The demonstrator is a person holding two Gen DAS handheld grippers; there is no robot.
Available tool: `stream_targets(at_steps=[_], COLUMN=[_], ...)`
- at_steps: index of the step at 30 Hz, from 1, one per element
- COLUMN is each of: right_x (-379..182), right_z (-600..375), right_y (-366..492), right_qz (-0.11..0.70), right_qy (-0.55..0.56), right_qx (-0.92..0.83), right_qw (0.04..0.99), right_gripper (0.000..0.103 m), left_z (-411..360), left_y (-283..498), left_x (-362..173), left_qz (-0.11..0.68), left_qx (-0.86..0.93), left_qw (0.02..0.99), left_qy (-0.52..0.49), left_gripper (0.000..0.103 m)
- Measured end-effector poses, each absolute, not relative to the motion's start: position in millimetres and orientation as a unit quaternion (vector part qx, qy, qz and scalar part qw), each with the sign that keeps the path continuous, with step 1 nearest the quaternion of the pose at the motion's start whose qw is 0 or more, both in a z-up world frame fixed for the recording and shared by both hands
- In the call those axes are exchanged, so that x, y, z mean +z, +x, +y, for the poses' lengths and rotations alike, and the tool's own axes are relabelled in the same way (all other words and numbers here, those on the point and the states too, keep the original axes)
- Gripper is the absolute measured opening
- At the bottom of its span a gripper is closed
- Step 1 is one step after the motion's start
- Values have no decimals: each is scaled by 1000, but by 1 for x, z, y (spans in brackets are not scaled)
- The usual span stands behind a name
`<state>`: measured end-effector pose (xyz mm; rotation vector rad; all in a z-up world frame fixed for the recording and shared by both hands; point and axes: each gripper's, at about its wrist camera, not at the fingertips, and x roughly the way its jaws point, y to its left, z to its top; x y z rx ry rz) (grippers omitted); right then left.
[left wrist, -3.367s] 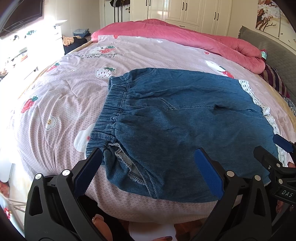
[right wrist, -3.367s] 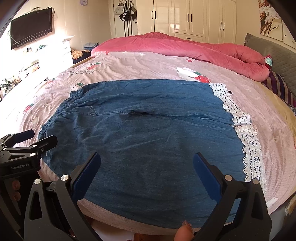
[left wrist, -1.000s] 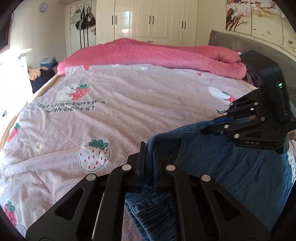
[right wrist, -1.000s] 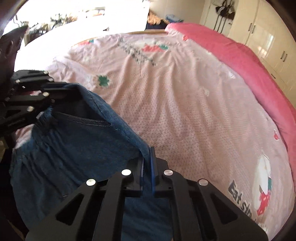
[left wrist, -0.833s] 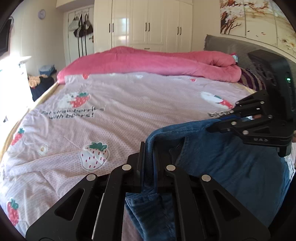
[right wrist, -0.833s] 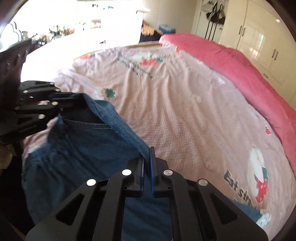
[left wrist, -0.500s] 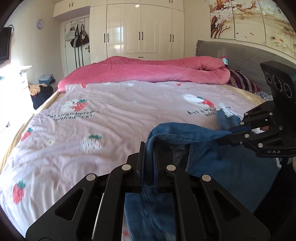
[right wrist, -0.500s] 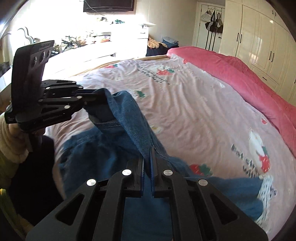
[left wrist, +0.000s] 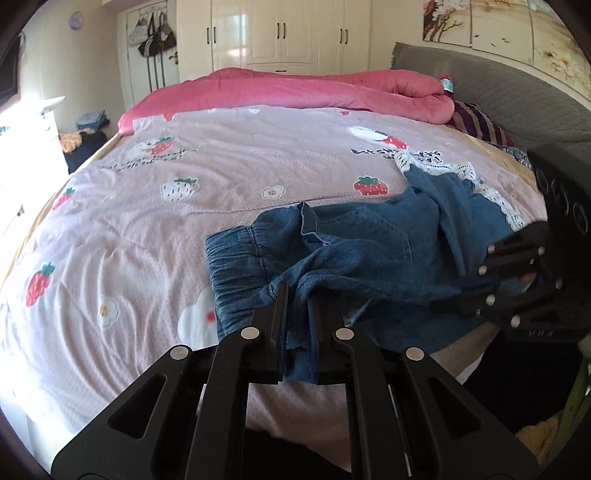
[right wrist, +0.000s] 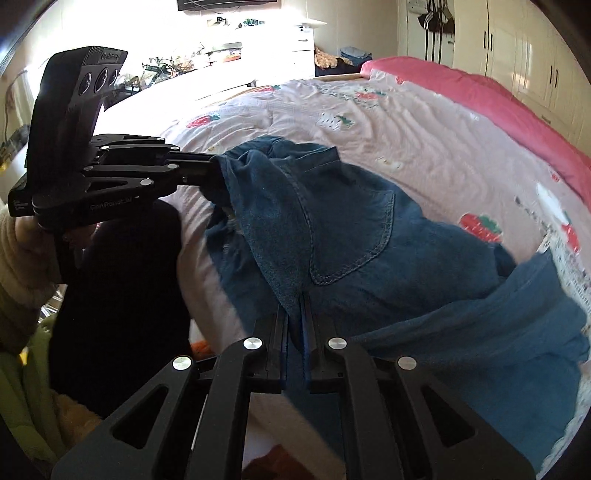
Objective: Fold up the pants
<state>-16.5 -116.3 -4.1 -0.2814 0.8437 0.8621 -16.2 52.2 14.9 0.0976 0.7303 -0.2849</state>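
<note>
I count one pair of jeans point(left wrist: 369, 251) on one bed point(left wrist: 147, 229), and two tongs of mine, the left gripper point(left wrist: 297, 295) and the right gripper point(right wrist: 295, 299). One pink quilt point(left wrist: 295, 88) lies at the far side, with one striped pillow point(left wrist: 476, 122). Four red strawberries show on the sheet in my left view.

Pink strawberry-print bedsheet point(left wrist: 229, 177) covered the bed, w/ rolled pink quilt point(left wrist: 295, 88) at far edge, white wardrobe point(left wrist: 280, 33) behind, striped pillow point(left wrist: 480, 122) by grey headboard point(left wrist: 517, 96).
</note>
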Motion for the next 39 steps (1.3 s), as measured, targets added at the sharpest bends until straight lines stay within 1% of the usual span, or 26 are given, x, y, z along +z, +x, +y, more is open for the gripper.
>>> stream_targets(at_steps=[1,6,7,9,10,14,15,17,19,22,26,30,31,32,33,34,35,37,39], right_x=[-5,-16,-10,5,8,-8,-16,-25,-31,-35,-34,-37,-36,-35,-34,-33,-32,-26,-16], right_z=[-115,-115,-116,-120,-120,-116,-114,-110,-109,-112,-113,-116,-117,-121,-122,-122,-122,-128,-144], right_y=[-18,-18,-20,-26,-28,-25,-27,-29,-25,-21,-22,-22,-22,-20,-21,-21,-23,-24,-21], right_qz=[396,407,398,370,362,387,392,399,407,416,418,421,423,425,428,430,429,429,428], right_qy=[-127,-121,-116,-120,-131,-143,-150,-167,-165,-147,-141,-131,-126,-120,-112,-107,-108,-96,-66], right_qx=[404,396,397,402,400,398,399,395,393,395,396,396,398,401,408,413,416,420,421], right_qw=[815,814,819,829,832,819,815,810,808,806,805,805,804,803,799,796,794,794,797], right_gripper=[8,8,8,10,10,10,11,11,11,12,13,14,15,19,22,27,29,29,29], left_z=[52,53,50,38,35,53,53,54,60,76,88,97,94,90,81,72,61,39,28], left_y=[-19,-27,-30,-40,-39,-21,-22,-25,-27,-32,-43,-53,-50,-46,-39,-33,-27,-11,0], left_x=[17,19,21,30,30,16,14,10,6,1,18,57,64,67,68,66,62,45,23], left_qz=[352,343,332,289,287,349,353,361,376,397,387,339,332,331,335,339,340,364,391], left_qx=[-136,-120,-111,-95,-90,-98,-100,-101,-110,-115,-114,-97,-106,-110,-119,-136,-155,-183,-193], left_qw=[925,931,936,948,948,931,929,926,920,911,914,935,936,936,933,930,926,912,898], left_qy=[47,29,39,94,107,42,45,50,30,-13,-38,-45,-48,-49,-48,-49,-51,-52,-56], left_gripper=[4,5,5,5,5,10,11,17,18,27,29,30,30,30,30,30,30,30,26])
